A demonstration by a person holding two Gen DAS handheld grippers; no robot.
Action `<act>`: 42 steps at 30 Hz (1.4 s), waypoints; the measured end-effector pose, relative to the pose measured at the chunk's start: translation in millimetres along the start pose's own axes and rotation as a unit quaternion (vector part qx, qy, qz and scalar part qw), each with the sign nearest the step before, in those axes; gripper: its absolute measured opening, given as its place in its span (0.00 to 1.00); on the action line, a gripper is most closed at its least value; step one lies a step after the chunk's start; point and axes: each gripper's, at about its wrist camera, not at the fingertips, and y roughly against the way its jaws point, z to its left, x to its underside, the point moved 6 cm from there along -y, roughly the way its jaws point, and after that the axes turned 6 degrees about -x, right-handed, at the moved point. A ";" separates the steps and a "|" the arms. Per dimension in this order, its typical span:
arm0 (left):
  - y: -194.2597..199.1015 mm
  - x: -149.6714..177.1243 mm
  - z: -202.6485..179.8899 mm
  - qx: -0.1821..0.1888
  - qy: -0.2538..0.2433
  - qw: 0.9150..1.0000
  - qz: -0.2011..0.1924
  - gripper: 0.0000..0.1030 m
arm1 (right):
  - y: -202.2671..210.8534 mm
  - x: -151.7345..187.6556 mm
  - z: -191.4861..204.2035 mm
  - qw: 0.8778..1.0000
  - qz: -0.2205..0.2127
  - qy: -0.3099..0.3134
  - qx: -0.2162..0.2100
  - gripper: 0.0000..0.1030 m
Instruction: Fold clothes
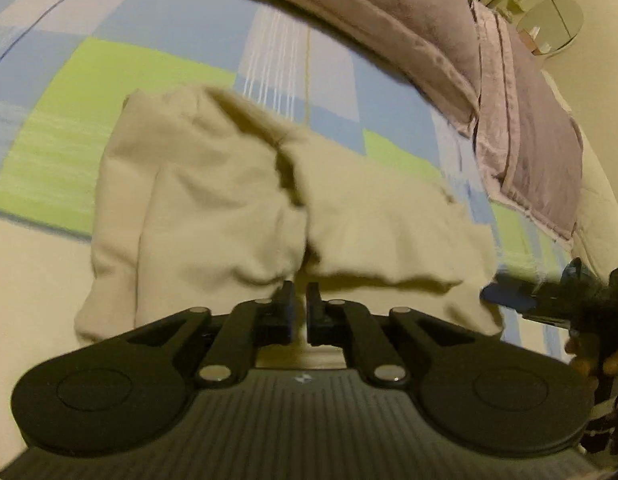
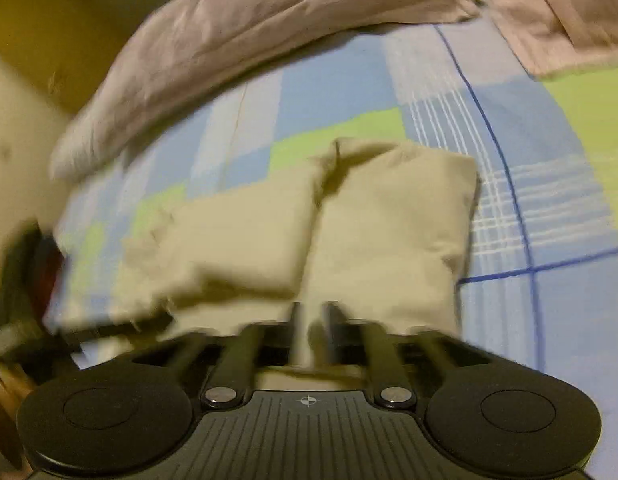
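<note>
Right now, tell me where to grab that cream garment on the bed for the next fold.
Grip the cream garment at its near hem, one corner per gripper, coming from the near bed edge. It lies flat on the checked sheet with two panels meeting at a centre crease, so the near edge probably lifts cleanly over toward the pillows.

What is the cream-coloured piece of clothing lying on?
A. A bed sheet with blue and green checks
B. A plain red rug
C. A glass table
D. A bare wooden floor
A: in both wrist views the cream garment lies on a checked sheet of blue, pale and lime-green squares, with mauve pillows behind it.
</note>
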 end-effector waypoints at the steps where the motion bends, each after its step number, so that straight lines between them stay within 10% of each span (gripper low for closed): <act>1: 3.2 -6.1 -2.2 0.005 0.001 1.000 -0.007 0.06 | 0.4 -9.8 0.5 0.999 -0.019 -0.031 -0.017 0.64; 5: 19.5 -28.3 -6.4 0.038 0.029 0.998 -0.031 0.29 | -9.2 -47.4 -5.2 0.988 -0.063 -0.139 -0.028 0.63; 9: 18.4 -30.7 4.3 0.064 0.088 0.994 -0.025 0.29 | -32.4 -42.1 -14.1 0.983 -0.043 -0.175 -0.020 0.63; 14: -2.9 -25.6 11.4 0.106 0.151 0.983 -0.001 0.29 | -54.7 -29.8 -16.8 0.986 -0.027 -0.163 -0.002 0.44; 20: 14.3 -18.6 13.4 0.054 0.057 0.997 0.013 0.29 | -52.0 -24.1 -19.3 0.986 -0.026 -0.163 -0.002 0.44; 26: -2.1 -33.6 26.6 0.093 0.161 0.983 -0.001 0.40 | -43.1 -22.6 -8.1 0.993 -0.027 -0.111 0.005 0.44; 27: -15.7 -32.2 21.0 0.099 0.155 0.983 0.010 0.33 | -41.4 -22.0 -4.9 0.995 -0.029 -0.098 0.007 0.44; 29: -29.9 -29.1 12.2 0.090 0.133 0.987 0.018 0.03 | -38.0 -20.9 1.5 0.997 -0.034 -0.070 0.010 0.04; 33: -8.8 -26.2 2.0 0.078 0.064 0.994 -0.042 0.02 | -31.5 -18.2 13.6 0.999 -0.043 -0.017 0.018 0.04; 39: -19.1 -5.8 -6.0 -0.011 -0.027 0.999 -0.022 0.06 | -49.3 6.4 0.6 0.998 0.012 -0.015 0.055 0.05; 42: 11.6 -18.5 -22.5 -0.025 -0.073 0.995 -0.068 0.09 | -36.7 2.1 19.3 0.993 -0.006 0.051 0.110 0.34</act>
